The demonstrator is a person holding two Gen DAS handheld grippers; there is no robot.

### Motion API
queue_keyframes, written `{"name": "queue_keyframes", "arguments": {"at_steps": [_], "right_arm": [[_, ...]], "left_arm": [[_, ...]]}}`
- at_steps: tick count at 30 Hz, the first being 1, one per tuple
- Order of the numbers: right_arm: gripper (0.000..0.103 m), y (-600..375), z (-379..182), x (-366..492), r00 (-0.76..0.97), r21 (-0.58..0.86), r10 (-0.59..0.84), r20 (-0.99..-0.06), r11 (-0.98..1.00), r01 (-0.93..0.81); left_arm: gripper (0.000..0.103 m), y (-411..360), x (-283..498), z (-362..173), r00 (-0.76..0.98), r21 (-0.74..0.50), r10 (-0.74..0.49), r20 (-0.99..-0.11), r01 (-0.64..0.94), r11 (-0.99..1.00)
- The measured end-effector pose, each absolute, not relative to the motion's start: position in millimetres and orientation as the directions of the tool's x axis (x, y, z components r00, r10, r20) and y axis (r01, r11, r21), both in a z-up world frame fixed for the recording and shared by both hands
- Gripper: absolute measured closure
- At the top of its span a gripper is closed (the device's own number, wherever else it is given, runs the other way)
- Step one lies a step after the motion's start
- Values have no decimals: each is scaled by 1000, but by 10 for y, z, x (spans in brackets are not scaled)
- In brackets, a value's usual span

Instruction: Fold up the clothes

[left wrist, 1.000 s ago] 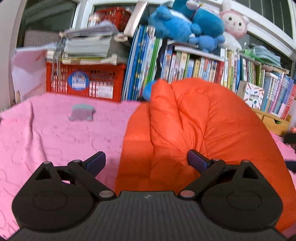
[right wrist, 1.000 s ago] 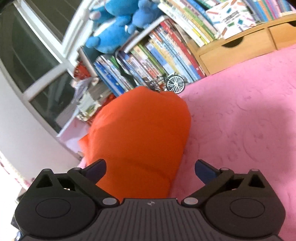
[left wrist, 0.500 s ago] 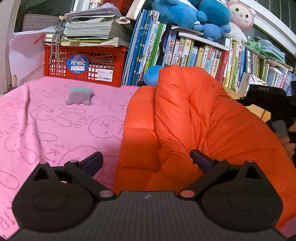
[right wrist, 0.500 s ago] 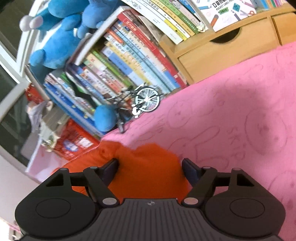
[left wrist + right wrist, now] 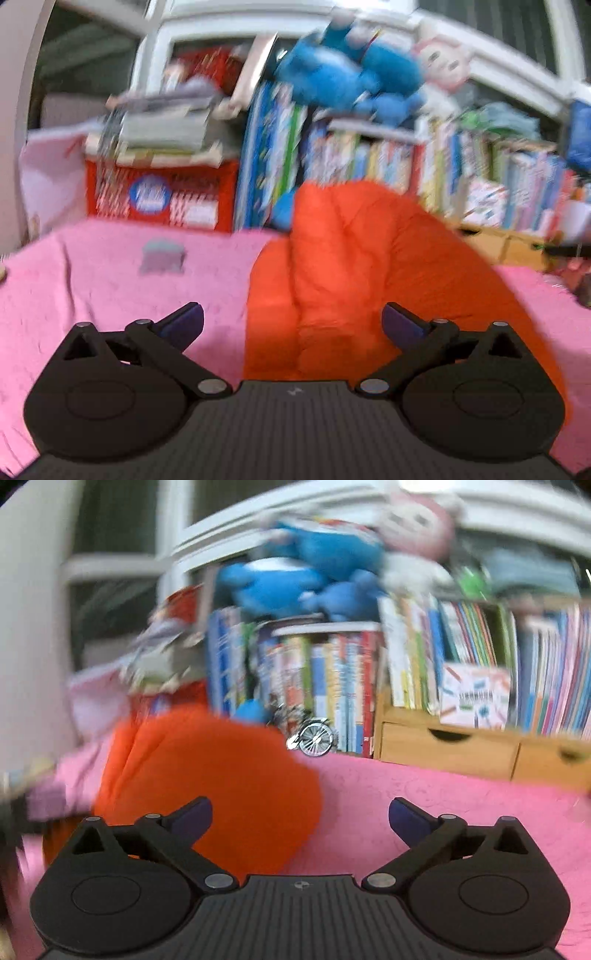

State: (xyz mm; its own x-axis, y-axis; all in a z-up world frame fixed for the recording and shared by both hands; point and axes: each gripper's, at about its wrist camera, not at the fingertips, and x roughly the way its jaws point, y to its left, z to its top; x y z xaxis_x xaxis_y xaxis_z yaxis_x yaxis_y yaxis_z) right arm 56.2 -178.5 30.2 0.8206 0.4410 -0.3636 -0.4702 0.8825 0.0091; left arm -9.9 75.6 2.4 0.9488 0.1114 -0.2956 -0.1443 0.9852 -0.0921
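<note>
An orange padded garment (image 5: 369, 288) is seen bundled on the pink blanket (image 5: 92, 280), just ahead of both hand-held grippers (left (image 5: 291, 326), right (image 5: 300, 814)). Both are spread wide, nothing pinched, the right's jaws having just reopened. Folding looks nearly finished.

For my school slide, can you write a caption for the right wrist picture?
Open right tongs hover over the pink blanket beside a puffy orange jacket, with crowded bookshelves behind.
</note>
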Motion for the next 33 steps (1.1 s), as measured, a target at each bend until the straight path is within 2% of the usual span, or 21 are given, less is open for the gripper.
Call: {"name": "queue_keyframes", "arguments": {"at_steps": [2,4,7,11,17,33], "right_arm": [[0,-1705,198,283,811,-45,468,-351,857,-514],[0,-1638,97,39,786,-73,505,-356,824,-562],[0,-1542,-23,-173,750,-77,537,-387,791,-606],[0,-1436,-120,-322,721,-69,550,-422,773,-630],[0,-1352,-232,-399,710,-90,523,-471,773,-628],[0,-1220,-399,-387,658,-8,471,-587,810,-587]], "left_arm": [[0,713,-194,72,953,-73,97,-286,-123,990],[0,671,-242,89,944,-49,99,-315,-120,992],[0,599,-293,71,925,-10,117,-363,-129,992],[0,521,-374,56,916,15,142,-376,-148,989],[0,496,-391,62,896,4,140,-421,-152,988],[0,420,-365,-25,835,-38,63,-546,-100,994]]}}
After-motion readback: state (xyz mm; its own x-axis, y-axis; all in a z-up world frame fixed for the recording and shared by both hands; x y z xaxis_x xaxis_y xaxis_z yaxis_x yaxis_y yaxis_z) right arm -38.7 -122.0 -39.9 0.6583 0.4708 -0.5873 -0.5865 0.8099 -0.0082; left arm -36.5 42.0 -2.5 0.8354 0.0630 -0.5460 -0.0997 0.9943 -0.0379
